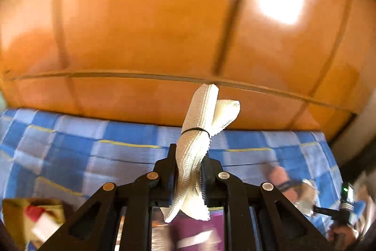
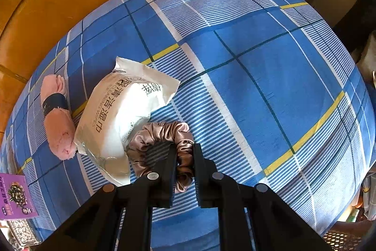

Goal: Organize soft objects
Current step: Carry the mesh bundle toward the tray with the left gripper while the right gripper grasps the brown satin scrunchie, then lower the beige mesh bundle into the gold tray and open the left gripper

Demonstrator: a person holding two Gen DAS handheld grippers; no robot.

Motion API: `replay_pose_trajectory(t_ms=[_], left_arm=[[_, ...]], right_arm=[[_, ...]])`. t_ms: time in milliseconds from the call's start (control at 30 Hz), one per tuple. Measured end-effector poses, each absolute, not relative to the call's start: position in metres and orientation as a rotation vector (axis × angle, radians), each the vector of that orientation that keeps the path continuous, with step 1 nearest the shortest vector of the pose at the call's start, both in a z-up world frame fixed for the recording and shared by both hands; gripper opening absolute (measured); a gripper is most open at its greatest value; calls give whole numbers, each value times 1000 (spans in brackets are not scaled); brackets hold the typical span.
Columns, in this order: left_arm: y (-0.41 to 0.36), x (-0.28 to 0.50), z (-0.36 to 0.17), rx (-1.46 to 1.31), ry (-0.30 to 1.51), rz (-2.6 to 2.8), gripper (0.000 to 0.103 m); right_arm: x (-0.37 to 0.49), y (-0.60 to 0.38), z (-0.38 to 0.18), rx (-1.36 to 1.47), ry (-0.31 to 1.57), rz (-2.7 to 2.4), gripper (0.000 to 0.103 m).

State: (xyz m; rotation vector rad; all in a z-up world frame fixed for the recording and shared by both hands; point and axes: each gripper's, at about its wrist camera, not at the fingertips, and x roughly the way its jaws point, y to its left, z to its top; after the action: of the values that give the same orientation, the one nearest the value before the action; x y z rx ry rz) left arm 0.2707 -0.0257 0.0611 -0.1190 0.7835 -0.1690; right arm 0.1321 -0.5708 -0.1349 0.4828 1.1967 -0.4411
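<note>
The right gripper point(image 2: 184, 158) clenches a taupe satin scrunchie point(image 2: 164, 135) lying on the blue plaid bedsheet point(image 2: 258, 77). Just left of it rests a white wet-wipes pack point(image 2: 119, 109), and beyond that a rolled pink towel point(image 2: 57, 117). The left gripper point(image 1: 189, 157) grasps a white waffle-weave cloth roll point(image 1: 199, 133) bound by a black band, raised above the bed before an orange wooden panel point(image 1: 141, 27).

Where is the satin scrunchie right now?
Right wrist view, low centre: the scrunchie lies on the blue checked sheet, pinched by the right gripper, touching the wipes pack.
</note>
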Motion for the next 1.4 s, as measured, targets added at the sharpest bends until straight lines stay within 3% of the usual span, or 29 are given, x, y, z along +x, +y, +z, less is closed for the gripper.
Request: replay_pose_trajectory(t_ms=[500, 900, 1233, 1400], left_arm=[[178, 148, 20, -257, 735, 97, 17], [280, 49, -38, -401, 777, 279, 18], [339, 29, -72, -576, 815, 339, 20], [342, 48, -73, -517, 834, 341, 31]], right_arm=[[147, -527, -142, 374, 1188, -537, 11], [149, -473, -141, 237, 1193, -611, 12], [146, -432, -146, 133, 1198, -661, 12], [152, -406, -147, 9, 1212, -679, 12]])
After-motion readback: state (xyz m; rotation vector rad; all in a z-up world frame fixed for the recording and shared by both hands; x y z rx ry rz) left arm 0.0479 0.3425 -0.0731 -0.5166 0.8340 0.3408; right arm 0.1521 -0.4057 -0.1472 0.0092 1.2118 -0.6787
